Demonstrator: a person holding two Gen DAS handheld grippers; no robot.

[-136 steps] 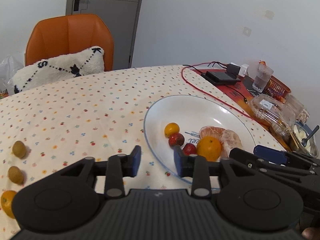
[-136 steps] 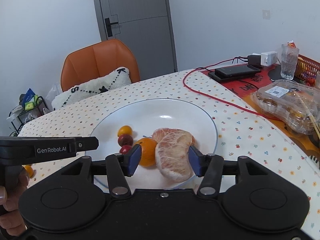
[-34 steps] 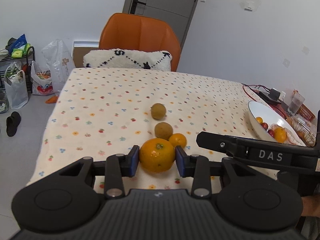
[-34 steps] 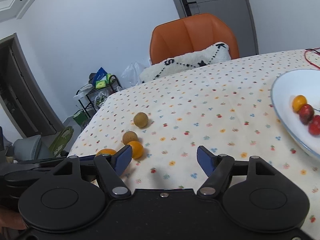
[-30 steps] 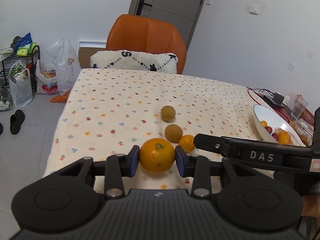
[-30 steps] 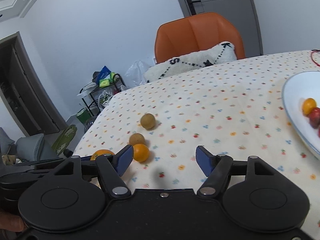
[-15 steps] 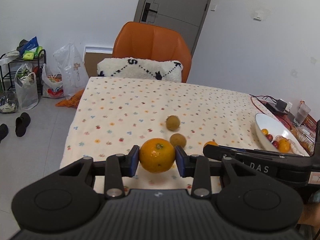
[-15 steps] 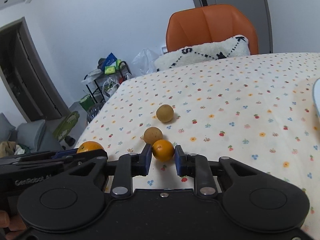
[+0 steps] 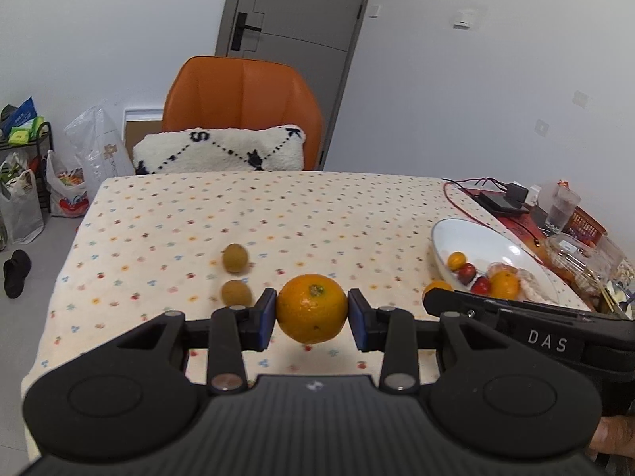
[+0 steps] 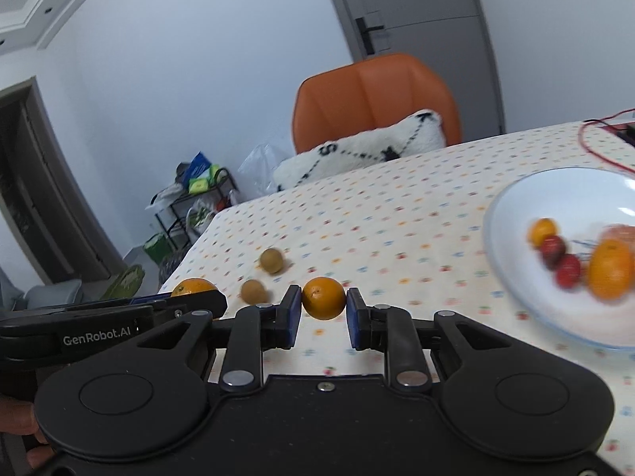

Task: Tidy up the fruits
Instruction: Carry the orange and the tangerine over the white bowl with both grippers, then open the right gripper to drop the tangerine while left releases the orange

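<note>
Tablecloth (image 9: 317, 214) bare between fruits, plate (image 9: 472, 234)

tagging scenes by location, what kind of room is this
Most likely a home dining area: a table with a floral tablecloth, an orange chair with a cushion, and a fruit plate.

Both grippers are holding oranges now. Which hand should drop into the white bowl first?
Right, probably. The right gripper, holding the small orange, sits beside the white bowl; the left gripper with the big orange is farther away.
</note>
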